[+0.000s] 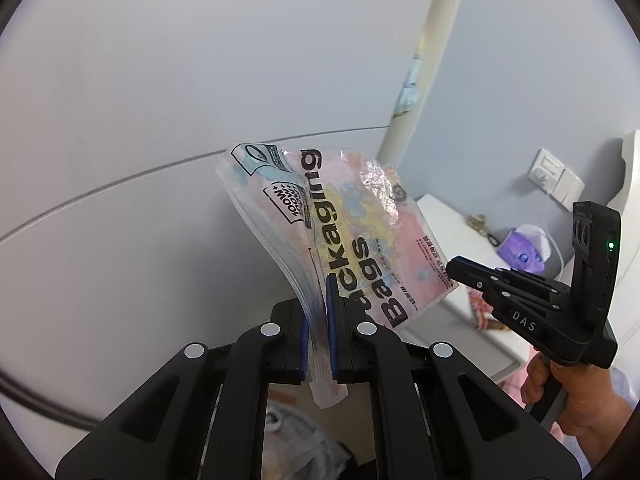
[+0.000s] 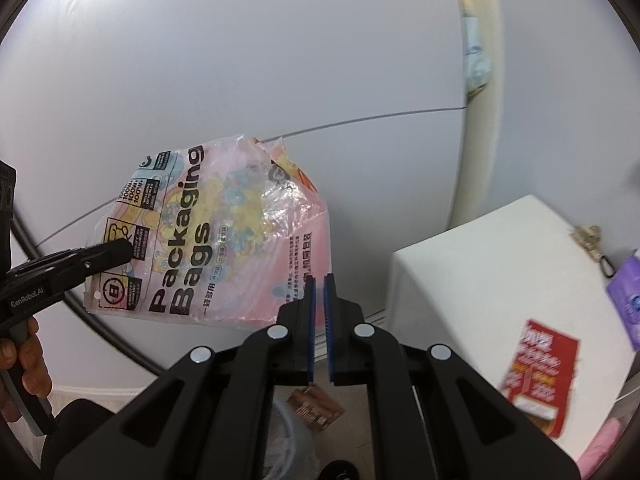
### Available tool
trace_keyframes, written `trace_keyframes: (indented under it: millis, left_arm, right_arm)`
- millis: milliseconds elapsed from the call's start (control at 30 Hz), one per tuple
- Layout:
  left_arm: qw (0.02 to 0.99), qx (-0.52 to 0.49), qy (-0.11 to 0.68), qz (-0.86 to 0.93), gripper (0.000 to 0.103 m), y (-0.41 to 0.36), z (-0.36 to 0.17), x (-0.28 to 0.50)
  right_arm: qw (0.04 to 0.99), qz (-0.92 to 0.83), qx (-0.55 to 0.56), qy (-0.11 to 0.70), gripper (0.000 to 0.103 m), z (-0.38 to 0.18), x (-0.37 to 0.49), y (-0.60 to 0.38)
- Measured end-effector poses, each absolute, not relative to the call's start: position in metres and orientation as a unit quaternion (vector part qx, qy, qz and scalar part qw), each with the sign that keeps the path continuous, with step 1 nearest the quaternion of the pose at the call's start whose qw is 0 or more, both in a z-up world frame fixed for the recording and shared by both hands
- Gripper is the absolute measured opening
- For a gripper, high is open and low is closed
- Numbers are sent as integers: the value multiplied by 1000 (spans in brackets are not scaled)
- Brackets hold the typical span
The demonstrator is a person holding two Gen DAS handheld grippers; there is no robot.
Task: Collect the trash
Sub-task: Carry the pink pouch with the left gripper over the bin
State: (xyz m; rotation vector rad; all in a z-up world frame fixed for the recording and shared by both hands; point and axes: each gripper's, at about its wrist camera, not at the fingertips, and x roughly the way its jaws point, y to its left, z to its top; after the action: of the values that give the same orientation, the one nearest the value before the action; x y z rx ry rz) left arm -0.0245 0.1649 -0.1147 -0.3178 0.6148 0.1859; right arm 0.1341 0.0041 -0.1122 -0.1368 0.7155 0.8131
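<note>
A pink and clear plastic pack printed "Packaging Bags" [image 1: 352,232] hangs in the air in front of a pale wall. My left gripper [image 1: 319,320] is shut on its lower edge. In the right wrist view the same pack [image 2: 224,236] is held at its left edge by the left gripper [image 2: 116,250]. My right gripper [image 2: 319,320] is nearly closed with a thin gap and holds nothing, just below the pack's right corner. It also shows in the left wrist view [image 1: 460,270], close to the pack's right edge.
A white cabinet [image 2: 480,264] stands at the right with a red leaflet [image 2: 540,376], a purple pack [image 2: 628,300] and keys [image 2: 590,240] on it. A cream pipe [image 2: 480,80] runs up the wall. A brown wrapper [image 2: 316,404] lies on the floor below.
</note>
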Motion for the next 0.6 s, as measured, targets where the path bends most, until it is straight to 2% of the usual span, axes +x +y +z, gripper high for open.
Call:
trace_keyframes:
  millis: [233, 600]
  left_arm:
    - [921, -183, 319, 128, 6, 193, -149, -78]
    - [897, -201, 364, 152, 6, 190, -215, -136]
  right_arm:
    - [829, 415, -86, 365, 7, -146, 97, 38]
    - [789, 428, -128, 422, 7, -219, 49, 58]
